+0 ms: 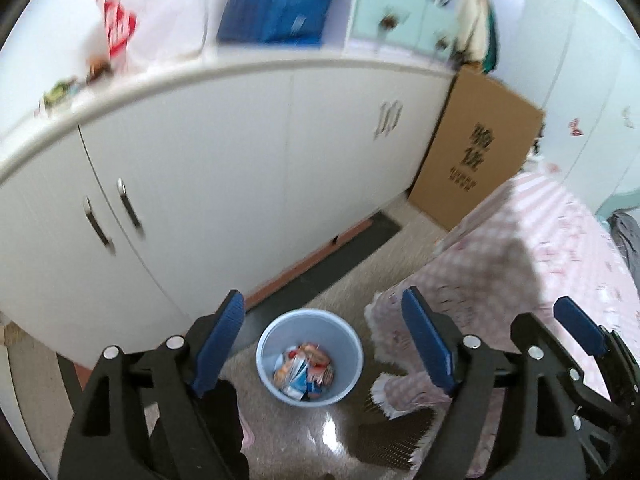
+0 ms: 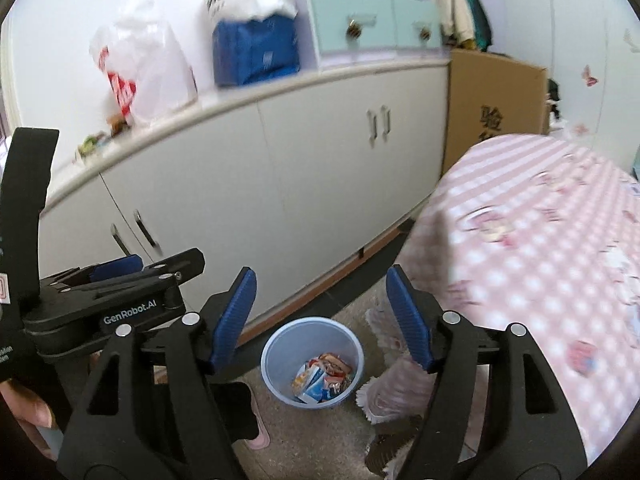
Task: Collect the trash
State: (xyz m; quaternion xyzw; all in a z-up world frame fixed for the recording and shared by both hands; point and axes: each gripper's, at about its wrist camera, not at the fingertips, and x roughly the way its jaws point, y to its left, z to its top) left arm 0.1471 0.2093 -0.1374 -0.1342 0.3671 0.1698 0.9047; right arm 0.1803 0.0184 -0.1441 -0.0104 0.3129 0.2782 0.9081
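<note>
Left wrist: both tools (image 1: 324, 346) spread, wrappers (image 1: 305, 372) in bin (image 1: 266, 344).

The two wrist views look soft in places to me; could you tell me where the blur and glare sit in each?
Left wrist view: motion blur smears the cabinet and the blue bag on top, the left gripper stays sharp, and glare shines off the floor below the bin. Right wrist view: the pink checked bedcover is smeared, the right gripper is crisp, and fisheye bends the cabinet edge.
</note>
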